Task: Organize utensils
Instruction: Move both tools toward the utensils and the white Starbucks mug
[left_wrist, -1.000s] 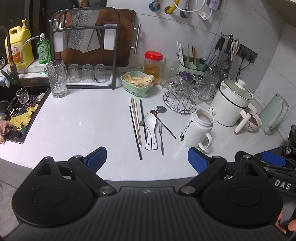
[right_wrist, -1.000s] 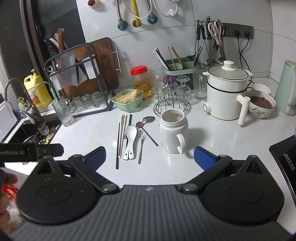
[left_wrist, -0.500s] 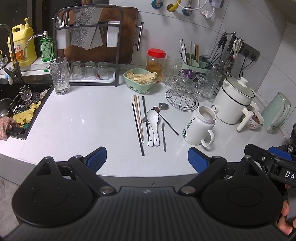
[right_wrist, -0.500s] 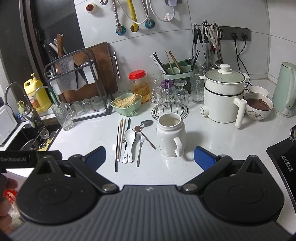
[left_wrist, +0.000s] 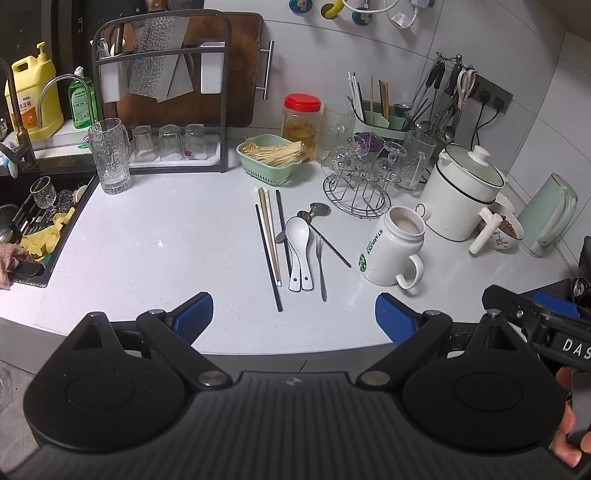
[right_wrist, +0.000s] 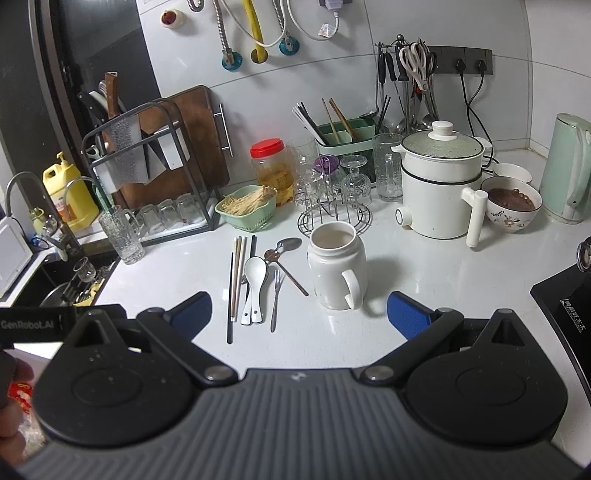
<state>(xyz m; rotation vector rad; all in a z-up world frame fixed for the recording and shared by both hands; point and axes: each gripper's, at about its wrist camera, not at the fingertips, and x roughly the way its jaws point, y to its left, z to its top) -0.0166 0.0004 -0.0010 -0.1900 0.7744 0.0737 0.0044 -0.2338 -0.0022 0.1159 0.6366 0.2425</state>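
Note:
Loose utensils lie side by side on the white counter: black and pale chopsticks (left_wrist: 269, 240) (right_wrist: 236, 280), two white ceramic spoons (left_wrist: 298, 251) (right_wrist: 254, 288), a small fork (left_wrist: 320, 266) (right_wrist: 275, 299) and two metal spoons (left_wrist: 318, 230) (right_wrist: 286, 258). A white Starbucks mug (left_wrist: 391, 251) (right_wrist: 336, 269) stands upright just right of them. A green utensil caddy (left_wrist: 380, 118) (right_wrist: 345, 134) with chopsticks sits at the back wall. My left gripper (left_wrist: 294, 314) and right gripper (right_wrist: 300, 310) both hover open near the counter's front edge, holding nothing.
Behind stand a glass rack (left_wrist: 356, 192), a green noodle basket (left_wrist: 271, 157), a red-lidded jar (left_wrist: 301, 122), a white pot (left_wrist: 465, 195), a kettle (right_wrist: 569, 166), a bowl (right_wrist: 513, 203) and a knife rack (left_wrist: 162, 92). A sink (left_wrist: 33, 225) lies left; a black hob (right_wrist: 565, 306) right.
Both grippers have drawn back and risen a little, so the counter and utensils sit slightly farther off. Nothing on the counter has moved; both stay open.

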